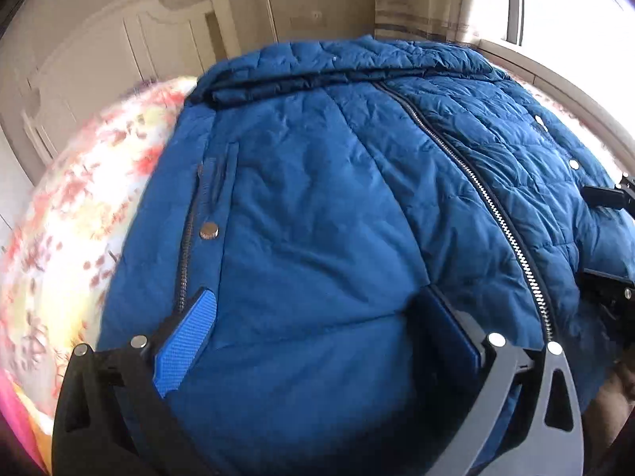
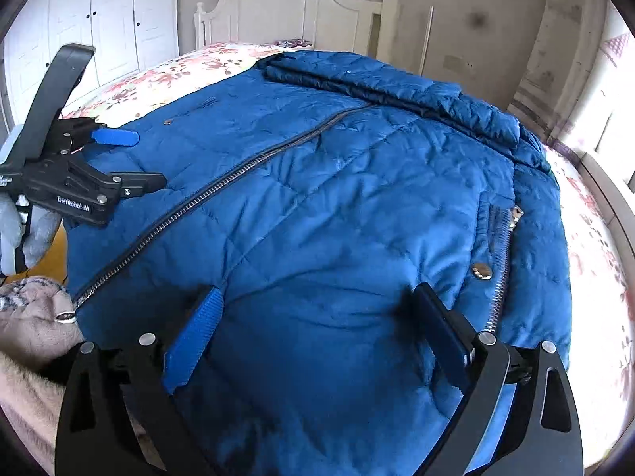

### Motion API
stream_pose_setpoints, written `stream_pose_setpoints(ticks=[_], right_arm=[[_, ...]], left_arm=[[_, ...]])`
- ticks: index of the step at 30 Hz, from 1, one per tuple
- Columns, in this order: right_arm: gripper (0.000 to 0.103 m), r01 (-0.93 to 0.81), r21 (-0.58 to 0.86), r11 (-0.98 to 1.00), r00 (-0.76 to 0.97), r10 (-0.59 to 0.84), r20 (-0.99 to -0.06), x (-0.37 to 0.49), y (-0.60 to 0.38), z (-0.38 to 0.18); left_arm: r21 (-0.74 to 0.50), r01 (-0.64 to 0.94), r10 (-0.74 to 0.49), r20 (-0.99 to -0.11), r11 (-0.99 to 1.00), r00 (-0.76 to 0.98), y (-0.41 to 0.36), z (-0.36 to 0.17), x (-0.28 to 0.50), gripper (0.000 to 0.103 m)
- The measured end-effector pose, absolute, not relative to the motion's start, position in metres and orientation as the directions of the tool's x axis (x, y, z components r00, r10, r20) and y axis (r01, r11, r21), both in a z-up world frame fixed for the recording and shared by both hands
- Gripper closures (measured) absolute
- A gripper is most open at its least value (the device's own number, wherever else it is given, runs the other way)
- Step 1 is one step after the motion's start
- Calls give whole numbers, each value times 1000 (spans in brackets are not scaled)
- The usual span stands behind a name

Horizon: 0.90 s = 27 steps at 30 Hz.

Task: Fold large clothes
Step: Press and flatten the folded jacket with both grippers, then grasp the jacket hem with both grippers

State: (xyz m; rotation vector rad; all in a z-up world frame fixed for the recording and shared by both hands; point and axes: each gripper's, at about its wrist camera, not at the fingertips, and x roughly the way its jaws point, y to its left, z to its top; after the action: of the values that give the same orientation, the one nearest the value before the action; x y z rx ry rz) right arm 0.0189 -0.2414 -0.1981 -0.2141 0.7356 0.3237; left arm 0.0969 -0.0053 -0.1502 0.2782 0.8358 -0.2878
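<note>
While spread, blue jacket [image 2: 337, 198] covers floral bedspread [image 2: 190, 67], headboard [image 2: 285, 4] behind

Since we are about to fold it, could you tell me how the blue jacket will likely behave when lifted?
The jacket looks puffy and quilted, so probably floppy and light for its size. Its smooth shell may slip between open fingers. The zipper could stiffen the middle slightly.

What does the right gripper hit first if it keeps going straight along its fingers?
Most likely the blue jacket. The right gripper is open and angled over the quilted front panel, between the centre zipper and the pocket snap. How far above the fabric it hangs is unclear.
</note>
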Motion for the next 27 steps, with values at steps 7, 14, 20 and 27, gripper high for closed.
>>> stream_pose_setpoints(ticks=[7,14,20,27], right_arm=[[12,-189,-57,980,776,113,-620,-12,-310,-178],[23,29,140,990,758,69,-649,-52,-389,-211],[25,-91,141,986,761,160,-629,-77,-363,-220],[24,-86,211,974,721,207,-662,-72,-353,-236]], left_arm=[[63,211,-107,-702,976,704,59,-122,97,2],[-55,81,-95,-750,995,654,124,-143,102,3],[-102,138,-168,-750,985,640,126,-151,88,3],[-99,141,-168,-734,985,658,119,-153,92,2]])
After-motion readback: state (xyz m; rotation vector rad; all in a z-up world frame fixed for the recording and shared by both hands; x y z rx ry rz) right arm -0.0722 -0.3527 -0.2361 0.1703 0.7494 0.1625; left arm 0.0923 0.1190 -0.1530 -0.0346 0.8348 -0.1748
